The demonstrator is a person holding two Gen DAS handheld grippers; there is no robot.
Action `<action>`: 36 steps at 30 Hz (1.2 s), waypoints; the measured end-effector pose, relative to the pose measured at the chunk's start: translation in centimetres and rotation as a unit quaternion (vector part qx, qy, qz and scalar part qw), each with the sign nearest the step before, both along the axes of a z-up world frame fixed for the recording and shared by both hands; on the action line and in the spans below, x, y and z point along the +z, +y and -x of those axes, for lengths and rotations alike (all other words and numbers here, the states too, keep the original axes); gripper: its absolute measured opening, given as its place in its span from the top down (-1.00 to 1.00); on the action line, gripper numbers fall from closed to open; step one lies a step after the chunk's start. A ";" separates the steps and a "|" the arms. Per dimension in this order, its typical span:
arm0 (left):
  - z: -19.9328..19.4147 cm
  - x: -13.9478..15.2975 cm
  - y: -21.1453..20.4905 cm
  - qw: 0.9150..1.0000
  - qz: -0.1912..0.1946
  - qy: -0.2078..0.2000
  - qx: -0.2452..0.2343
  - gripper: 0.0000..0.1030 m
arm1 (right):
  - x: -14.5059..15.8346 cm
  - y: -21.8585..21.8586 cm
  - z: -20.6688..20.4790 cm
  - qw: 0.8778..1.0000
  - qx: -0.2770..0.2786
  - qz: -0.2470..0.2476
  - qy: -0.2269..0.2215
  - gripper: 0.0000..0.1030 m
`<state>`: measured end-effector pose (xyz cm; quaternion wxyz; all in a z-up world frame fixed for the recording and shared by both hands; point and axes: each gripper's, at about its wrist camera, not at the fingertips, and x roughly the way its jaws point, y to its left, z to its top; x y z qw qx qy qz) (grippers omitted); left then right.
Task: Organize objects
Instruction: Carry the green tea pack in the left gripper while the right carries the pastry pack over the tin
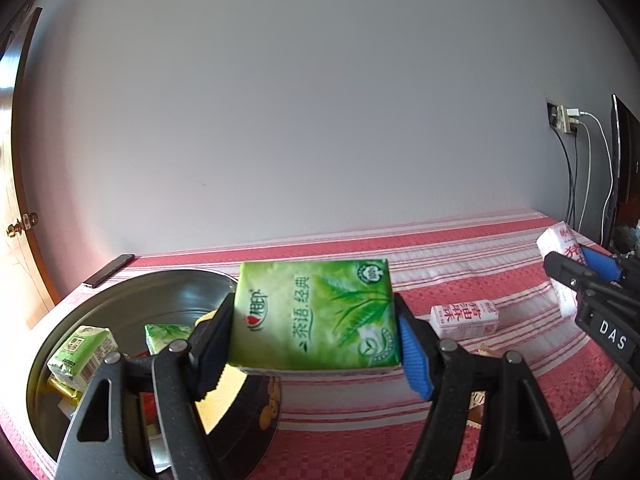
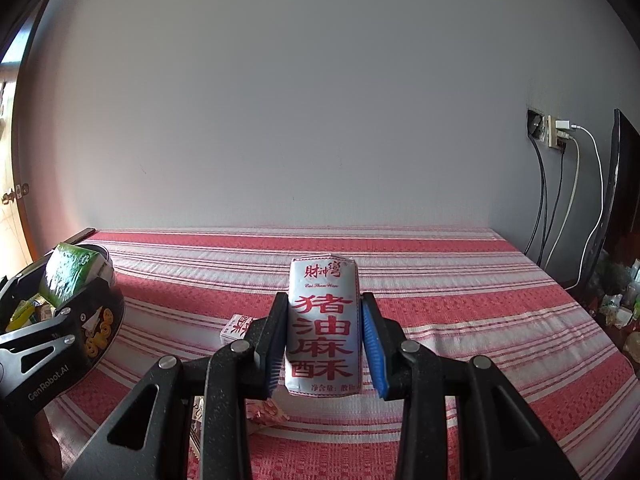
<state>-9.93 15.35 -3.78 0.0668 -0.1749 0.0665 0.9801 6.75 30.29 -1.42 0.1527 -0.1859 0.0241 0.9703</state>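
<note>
A person's left tool (image 1: 316, 340) pinches a glossy green, flat rectangular tissue pack printed with tea leaves (image 1: 316, 316) at centre frame, its pads pressed on the pack's short edges so the soft film stays taut and level, probably for carrying to the round brushed-steel basin (image 1: 120, 300) at lower left. That basin already holds similar small green packs (image 1: 82, 354) and what may be yellow-wrapped sweets, though the tool's black arms hide much of it.

In the right wrist view, the right tool (image 2: 324, 340) is clamped on a white, pillow-shaped paper-wrapped snack bar with red lettering (image 2: 323, 324), held upright at mid-frame above the red-and-white striped woven cloth (image 2: 460, 320) covering the table. A grip across its narrow sides suits the bar's slim form.

A smaller white-and-red wrapped bar (image 1: 466, 319) lies on the cloth right of centre in the left view, not yet gathered. A flat black phone-like slab (image 1: 109, 270) rests at the table's far-left edge.
</note>
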 end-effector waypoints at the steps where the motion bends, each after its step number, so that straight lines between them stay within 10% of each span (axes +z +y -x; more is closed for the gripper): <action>1: 0.0 0.0 -0.1 1.000 -0.001 0.001 0.002 -0.41 | 0.1 -0.1 -0.1 1.000 0.001 -0.003 0.003 0.27; 36: -2.7 4.1 -9.9 0.996 -0.035 0.026 0.077 -0.41 | 4.1 -9.7 4.1 0.986 0.166 0.005 0.013 0.27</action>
